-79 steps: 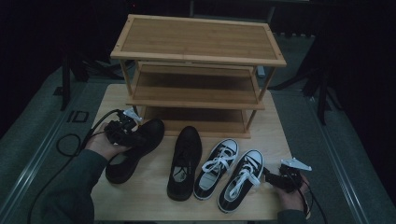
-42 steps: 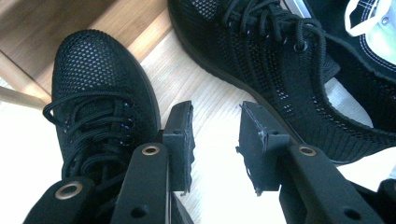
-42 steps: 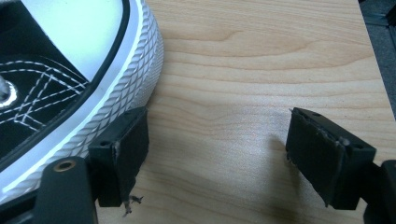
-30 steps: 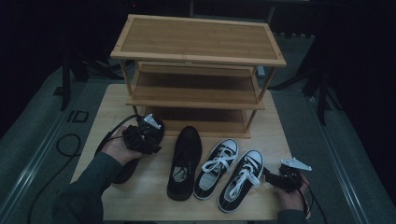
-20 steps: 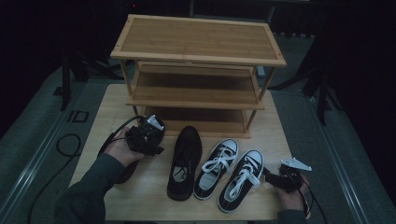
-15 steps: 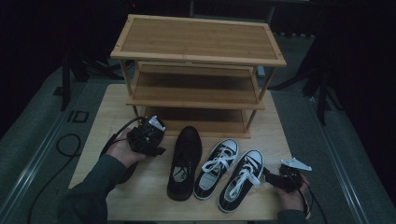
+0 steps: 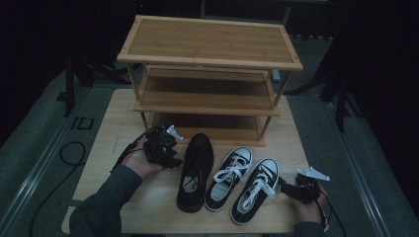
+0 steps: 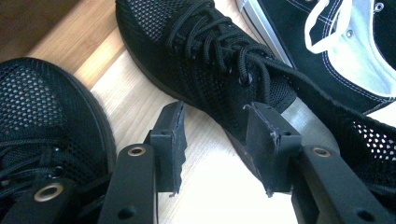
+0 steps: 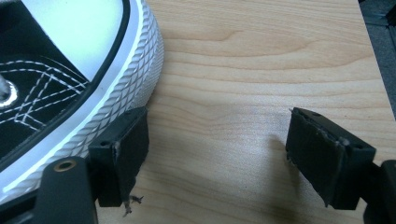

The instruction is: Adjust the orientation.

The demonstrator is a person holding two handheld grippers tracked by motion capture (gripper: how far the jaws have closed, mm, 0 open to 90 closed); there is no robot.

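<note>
We hold the left gripper (image 7: 165,148) low over the table (image 7: 113,123), and its jaws have just been opening. In the left gripper view the two black pads (image 8: 170,140) now stand partway apart, with bare wood between them and no pad pressing on a shoe. Right by one pad lies a black mesh shoe (image 8: 219,70), its side just touching or almost touching that pad; we cannot tell which. On the other side of the jaws, very close, sits the second black mesh shoe (image 8: 42,116). In the high view this second shoe is mostly hidden under our left hand (image 7: 138,160), while the first one (image 7: 195,170) lies just past the gripper's tip. A little farther along from the left gripper come two black-and-white sneakers (image 7: 230,177), side by side. Our right gripper (image 7: 291,190) rests at the far end of that row, its jaws wide open over plain wood. One of its pads sits right against the white ribbed sole of the nearest sneaker (image 9: 121,84), and nothing is held. Farthest from both grippers, beyond the shoes' toes, stands a wooden shoe rack (image 7: 207,64) with three shelves.
</note>
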